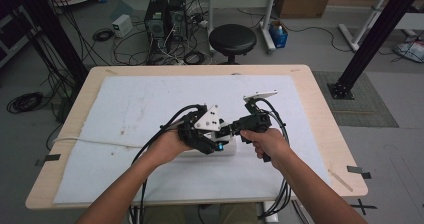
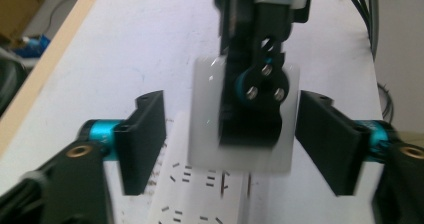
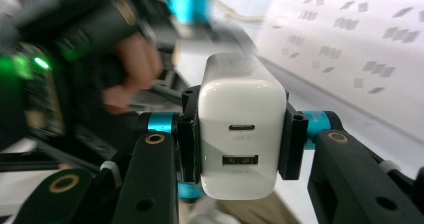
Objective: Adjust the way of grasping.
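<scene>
I'm pinching the white USB charger [image 3: 242, 134] in my right gripper [image 3: 242, 139] jaws, above the power strip [image 2: 200, 204] on the table [image 1: 310, 79]; left gripper [image 2: 230, 144] jaws are spreading wide; I'm keeping prongs square w/ slots, pressing straight.

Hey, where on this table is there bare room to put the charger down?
The white mat is bare along its far edge and across its left half, and to the right of the right gripper. It is crowded mid-table, where the left gripper sits over the power strip and the right gripper holds the charger.
</scene>
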Available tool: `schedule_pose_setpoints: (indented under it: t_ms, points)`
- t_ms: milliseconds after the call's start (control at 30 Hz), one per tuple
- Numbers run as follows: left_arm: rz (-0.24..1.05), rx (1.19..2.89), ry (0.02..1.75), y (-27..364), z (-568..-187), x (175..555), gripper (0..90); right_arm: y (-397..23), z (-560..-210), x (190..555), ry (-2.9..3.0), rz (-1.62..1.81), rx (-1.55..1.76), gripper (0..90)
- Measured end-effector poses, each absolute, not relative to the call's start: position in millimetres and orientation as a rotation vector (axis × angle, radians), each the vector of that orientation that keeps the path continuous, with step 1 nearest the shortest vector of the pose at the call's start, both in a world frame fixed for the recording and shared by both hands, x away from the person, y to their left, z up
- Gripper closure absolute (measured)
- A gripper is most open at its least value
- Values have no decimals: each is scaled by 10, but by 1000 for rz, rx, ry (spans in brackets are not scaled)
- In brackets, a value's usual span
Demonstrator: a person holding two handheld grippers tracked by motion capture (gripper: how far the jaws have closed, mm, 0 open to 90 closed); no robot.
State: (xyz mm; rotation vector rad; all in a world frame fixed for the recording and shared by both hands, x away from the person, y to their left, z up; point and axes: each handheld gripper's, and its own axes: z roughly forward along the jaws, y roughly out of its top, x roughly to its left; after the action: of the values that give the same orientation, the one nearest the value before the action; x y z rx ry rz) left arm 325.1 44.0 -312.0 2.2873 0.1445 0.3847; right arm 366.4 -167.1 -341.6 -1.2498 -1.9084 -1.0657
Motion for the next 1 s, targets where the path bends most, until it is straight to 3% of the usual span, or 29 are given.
schedule_pose_setpoints:
  t_ms: [133, 267, 500, 1000]
  points:
    - [352, 2278, 216, 585, -3113, 3290, 219, -1825, -3453, 3684, -1919, -1096, -1305, 618]
    - [320, 2272, 249, 683, -3124, 3311, 218, -1982, -3465, 3697, -1927, -1144, -1350, 618]
    - [105, 2387, 412, 1184, -3266, 3433, 182, -2192, -3322, 3622, -2321, -1128, -1361, 618]
    - [177, 2498, 619, 1863, -3183, 3507, 182, -2258, -3087, 3530, -2827, -1008, -1180, 618]
